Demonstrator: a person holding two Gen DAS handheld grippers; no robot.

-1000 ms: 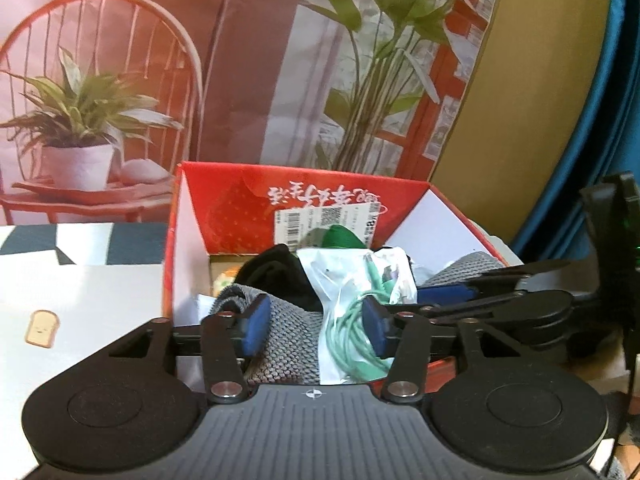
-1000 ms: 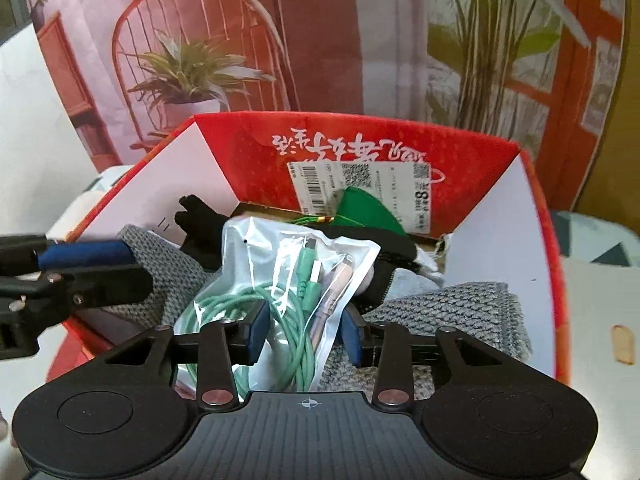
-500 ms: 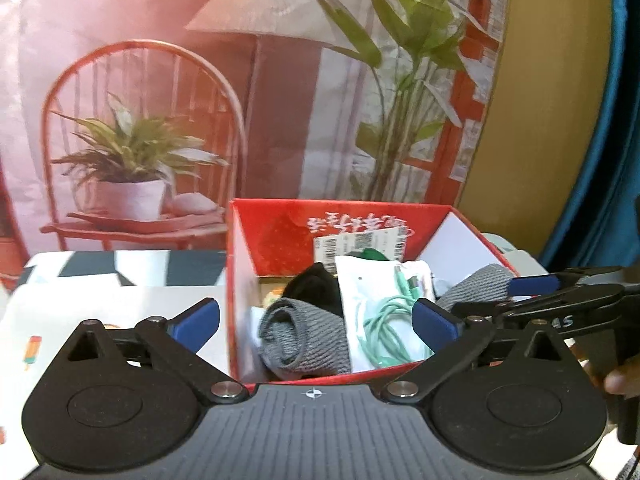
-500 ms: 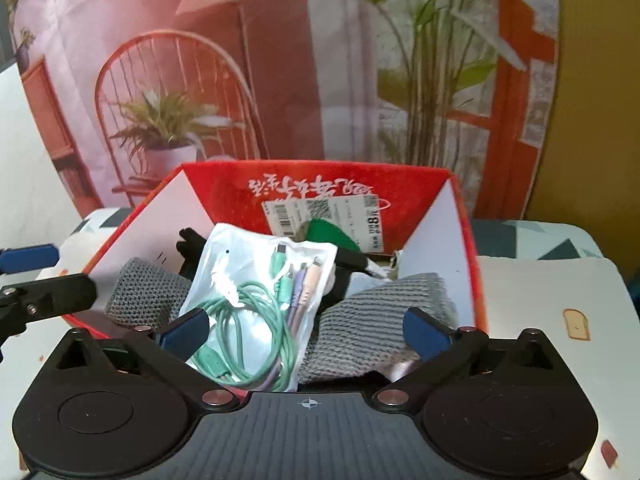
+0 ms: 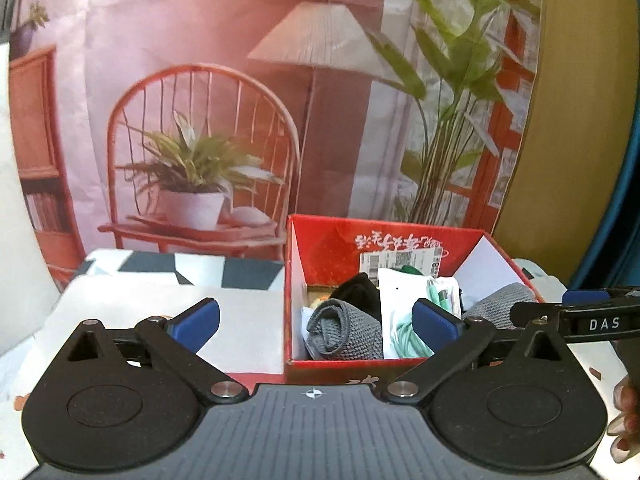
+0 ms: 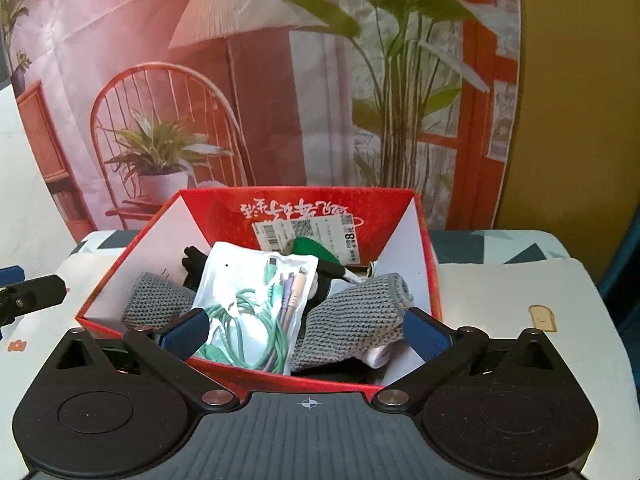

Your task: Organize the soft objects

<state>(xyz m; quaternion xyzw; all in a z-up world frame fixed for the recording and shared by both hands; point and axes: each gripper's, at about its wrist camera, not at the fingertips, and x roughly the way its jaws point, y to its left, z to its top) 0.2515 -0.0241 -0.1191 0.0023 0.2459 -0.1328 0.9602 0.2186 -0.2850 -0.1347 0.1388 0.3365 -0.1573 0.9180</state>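
Note:
A red cardboard box (image 6: 424,240) stands on the table and also shows in the left wrist view (image 5: 294,280). Inside lie a grey knit cloth (image 6: 360,316), which also shows in the left wrist view (image 5: 344,332), a clear bag of green cables (image 6: 256,304), a black item (image 5: 360,288) and a green item (image 6: 310,248). My left gripper (image 5: 316,320) is open and empty, just in front of the box's near left side. My right gripper (image 6: 306,332) is open and empty at the box's near edge.
The table (image 6: 520,300) has a white cloth with small printed pictures. A printed backdrop (image 5: 280,100) of a chair, lamp and plants hangs behind the box. The right gripper's finger (image 5: 580,316) shows at the right of the left wrist view.
Both grippers have opened wide and pulled back from the box. The cable bag and grey cloth, earlier between the fingers, now rest in the box.

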